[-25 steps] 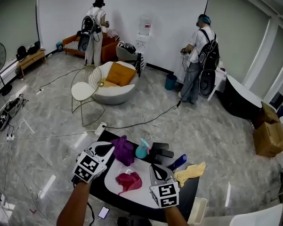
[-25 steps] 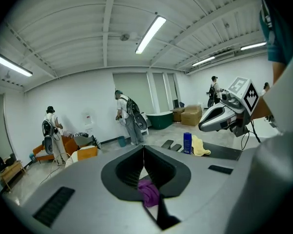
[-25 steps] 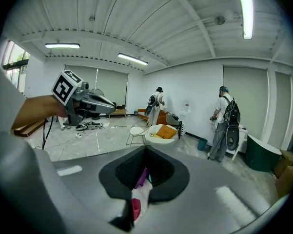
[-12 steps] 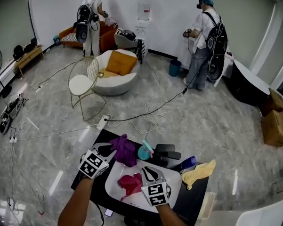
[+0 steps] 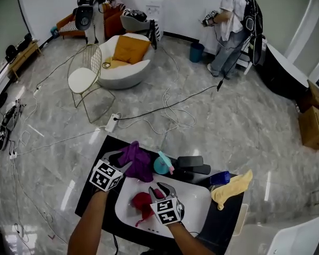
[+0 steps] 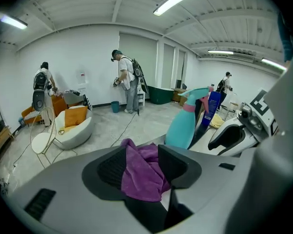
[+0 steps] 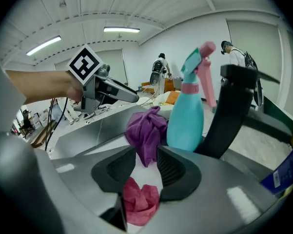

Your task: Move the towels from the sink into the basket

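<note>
Filling the lower middle of the head view, the black worktop (image 5: pixel 225 224) carries a white sink (image 5: pixel 196 203). The left claw (image 5: pixel 123 161) hangs at the sink's far left edge. Its jaws have just been opening and stand wide, with a bunched purple towel (image 5: pixel 138 161) in the gap. The right claw (image 5: pixel 158 190) hovers over the basin, jaws likewise just opened, a crumpled red towel (image 5: pixel 140 202) lying in the sink beneath them. A yellow towel (image 5: pixel 232 187) drapes the worktop's right edge. A teal spray bottle (image 5: pixel 162 164) stands beside the purple towel.
</note>
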`<state>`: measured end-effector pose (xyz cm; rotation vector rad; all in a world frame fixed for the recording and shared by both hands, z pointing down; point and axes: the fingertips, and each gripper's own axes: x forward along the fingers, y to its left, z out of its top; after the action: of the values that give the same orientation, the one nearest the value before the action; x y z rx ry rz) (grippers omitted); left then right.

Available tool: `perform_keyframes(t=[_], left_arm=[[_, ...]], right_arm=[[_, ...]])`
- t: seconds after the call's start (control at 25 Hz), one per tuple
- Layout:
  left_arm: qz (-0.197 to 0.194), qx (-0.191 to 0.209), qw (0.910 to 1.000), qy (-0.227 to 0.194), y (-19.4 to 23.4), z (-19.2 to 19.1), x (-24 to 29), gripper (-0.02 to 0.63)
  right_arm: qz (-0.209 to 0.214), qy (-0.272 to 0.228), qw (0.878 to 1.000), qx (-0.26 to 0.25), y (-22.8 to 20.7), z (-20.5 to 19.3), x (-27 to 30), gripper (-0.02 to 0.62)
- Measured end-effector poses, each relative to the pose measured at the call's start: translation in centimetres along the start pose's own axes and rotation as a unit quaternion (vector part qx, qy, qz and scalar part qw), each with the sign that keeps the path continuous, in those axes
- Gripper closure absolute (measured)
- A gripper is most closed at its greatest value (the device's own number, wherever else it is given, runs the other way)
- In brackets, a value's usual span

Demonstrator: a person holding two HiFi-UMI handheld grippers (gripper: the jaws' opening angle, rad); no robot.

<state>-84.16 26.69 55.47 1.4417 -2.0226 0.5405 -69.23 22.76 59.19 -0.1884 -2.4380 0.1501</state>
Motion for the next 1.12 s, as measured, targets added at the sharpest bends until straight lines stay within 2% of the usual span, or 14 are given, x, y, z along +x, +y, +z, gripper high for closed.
perform_keyframes(t=[0.2, 0.52, 0.64, 0.76, 0.8, 1.12], left_arm=[[-0.001, -0.012, 0.9998, 0.018, 1.1, -1.6, 4.3, 0.388], [0.014, -0.014, 0.9992, 0.034, 3.0, -3.1, 7.6, 0.390], [0.012, -0.014, 0.9989, 0.043, 3.2, -3.6, 8.3, 0.437], [0.016, -0.004, 0.9986, 0.051, 3.1, -3.8, 8.5, 0.547], [0.019, -0.002, 0.9985, 0.052, 3.0, -3.9, 8.5, 0.567], [0.049, -0.008, 0.9984, 0.027, 2.2, -2.9, 5.4, 0.584]], right_arm=[[0.013, 0.025, 0.999, 0.023, -0.8, -1.9, 4.0, 0.428], [0.005, 0.044, 0.999, 0.029, -2.4, -3.0, 8.5, 0.423], [0.002, 0.052, 0.998, 0.025, -2.9, -3.2, 9.5, 0.445], [-0.005, 0.053, 0.998, 0.019, -3.5, -3.1, 9.6, 0.556], [-0.005, 0.052, 0.998, 0.018, -3.5, -3.1, 9.5, 0.564], [-0.022, 0.005, 1.000, -0.008, -3.7, -0.9, 6.2, 0.574]])
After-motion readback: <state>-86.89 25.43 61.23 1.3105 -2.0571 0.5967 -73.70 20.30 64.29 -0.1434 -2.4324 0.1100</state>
